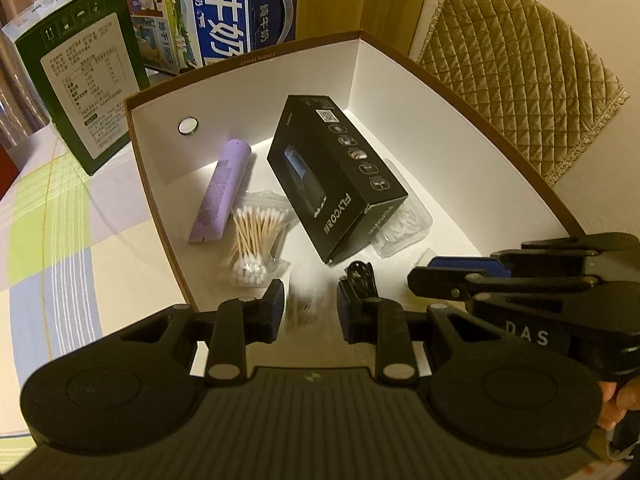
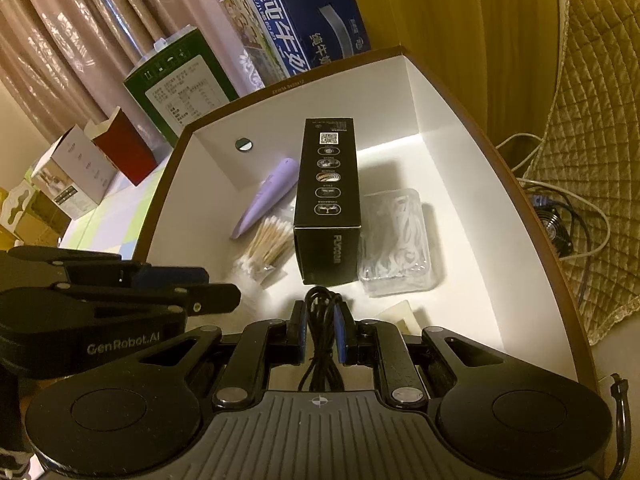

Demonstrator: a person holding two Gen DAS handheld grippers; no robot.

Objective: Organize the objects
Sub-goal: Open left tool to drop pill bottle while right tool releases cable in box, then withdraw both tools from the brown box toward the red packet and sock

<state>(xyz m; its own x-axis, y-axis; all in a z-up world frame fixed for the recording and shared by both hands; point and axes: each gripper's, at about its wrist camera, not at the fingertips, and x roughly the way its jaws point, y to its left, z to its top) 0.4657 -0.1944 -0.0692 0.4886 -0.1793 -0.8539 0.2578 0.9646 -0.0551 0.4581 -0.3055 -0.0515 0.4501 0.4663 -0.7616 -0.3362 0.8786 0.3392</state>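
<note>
Inside the box [image 2: 460, 128], right gripper [image 2: 322, 334] clamps cable [image 2: 320, 320].

green carton [image 1: 82, 96] | blue milk box [image 1: 240, 4] | quilted cover [image 1: 532, 68], possibly chair

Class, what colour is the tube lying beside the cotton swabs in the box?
Pale purple tube, clearest in the left wrist view.

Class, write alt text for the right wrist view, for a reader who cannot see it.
The right gripper is shut on a bundled black cable over a white-lined box holding a black carton, cotton swabs, a lilac tube and a clear pack.
</note>
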